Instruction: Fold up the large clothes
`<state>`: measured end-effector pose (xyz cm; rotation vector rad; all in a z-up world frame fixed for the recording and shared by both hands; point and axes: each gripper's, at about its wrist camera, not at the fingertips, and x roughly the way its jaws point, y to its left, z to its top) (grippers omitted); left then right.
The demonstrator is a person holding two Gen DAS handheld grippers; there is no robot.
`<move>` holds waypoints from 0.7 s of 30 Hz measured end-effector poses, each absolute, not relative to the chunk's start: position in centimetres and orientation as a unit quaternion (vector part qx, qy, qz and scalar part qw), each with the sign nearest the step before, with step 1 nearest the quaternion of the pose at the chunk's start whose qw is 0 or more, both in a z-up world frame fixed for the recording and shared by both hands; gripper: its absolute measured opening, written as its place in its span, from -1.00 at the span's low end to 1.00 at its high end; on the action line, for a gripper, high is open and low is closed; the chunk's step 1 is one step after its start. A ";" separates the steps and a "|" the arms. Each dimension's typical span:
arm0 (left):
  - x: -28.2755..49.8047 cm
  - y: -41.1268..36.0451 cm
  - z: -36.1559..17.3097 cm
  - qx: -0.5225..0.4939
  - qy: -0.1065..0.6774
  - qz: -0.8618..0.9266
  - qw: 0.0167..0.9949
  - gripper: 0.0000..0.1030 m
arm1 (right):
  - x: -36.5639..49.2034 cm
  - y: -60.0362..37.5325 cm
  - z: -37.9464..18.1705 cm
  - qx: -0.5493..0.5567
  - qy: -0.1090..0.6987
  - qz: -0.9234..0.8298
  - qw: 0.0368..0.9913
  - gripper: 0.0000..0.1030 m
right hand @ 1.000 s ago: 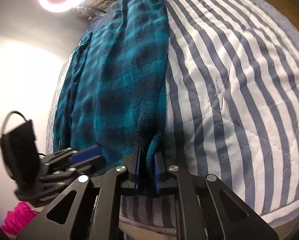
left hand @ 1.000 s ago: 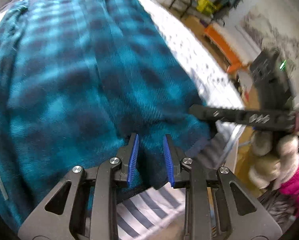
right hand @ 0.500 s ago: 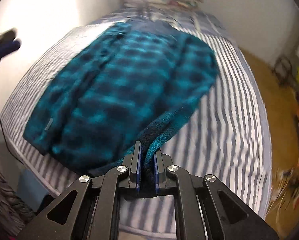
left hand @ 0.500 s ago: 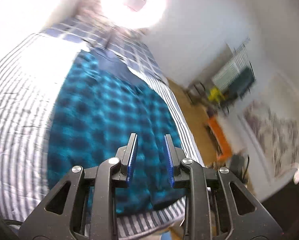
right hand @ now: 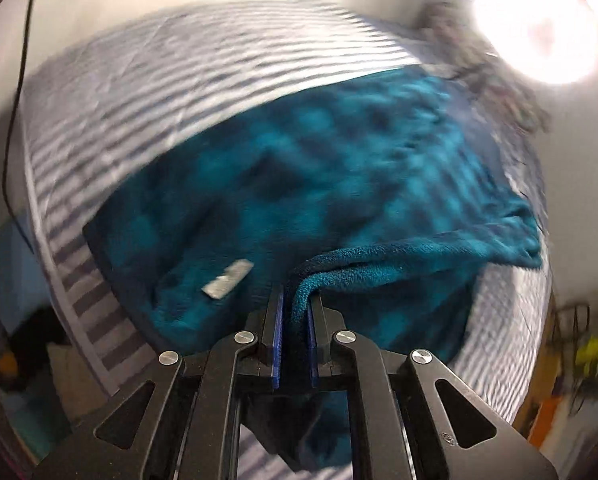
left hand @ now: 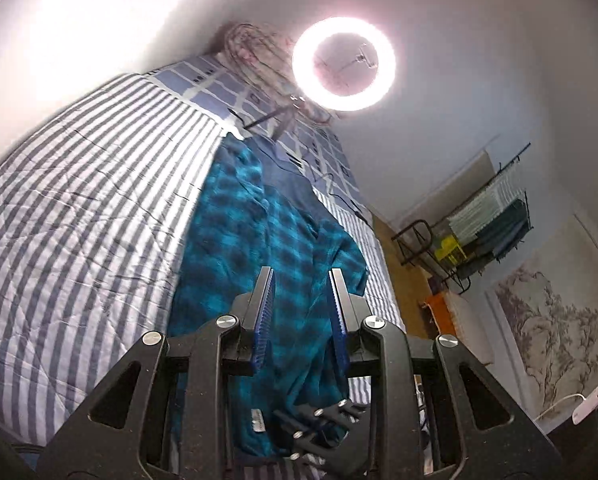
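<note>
A large teal and dark plaid fleece garment (left hand: 255, 240) lies lengthwise on the striped bed (left hand: 79, 216). It also fills the right wrist view (right hand: 319, 184), with a grey label (right hand: 227, 279) near its near edge. My left gripper (left hand: 301, 280) is open and empty, raised above the garment's near end. My right gripper (right hand: 295, 300) is shut on a thick fold of the garment's edge (right hand: 379, 258) and holds it lifted over the rest. The right gripper also shows at the bottom of the left wrist view (left hand: 319, 424).
A bright ring light (left hand: 343, 63) stands at the head of the bed beside a patterned pillow (left hand: 219, 80). A clothes rack (left hand: 487, 220) and an orange bench (left hand: 439, 312) stand on the wooden floor to the right. The bed's near edge (right hand: 83, 300) is on the left.
My left gripper let go of the garment and lifted up and back, now empty. My right gripper kept its hold and swung the gripped edge across over the garment.
</note>
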<state>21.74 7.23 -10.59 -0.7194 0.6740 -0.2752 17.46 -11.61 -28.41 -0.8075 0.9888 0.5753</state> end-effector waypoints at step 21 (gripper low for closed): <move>26.3 -6.3 -19.5 -0.223 0.487 -0.228 0.813 0.12 | 23.4 -30.7 -21.8 0.050 0.471 0.266 0.840 0.01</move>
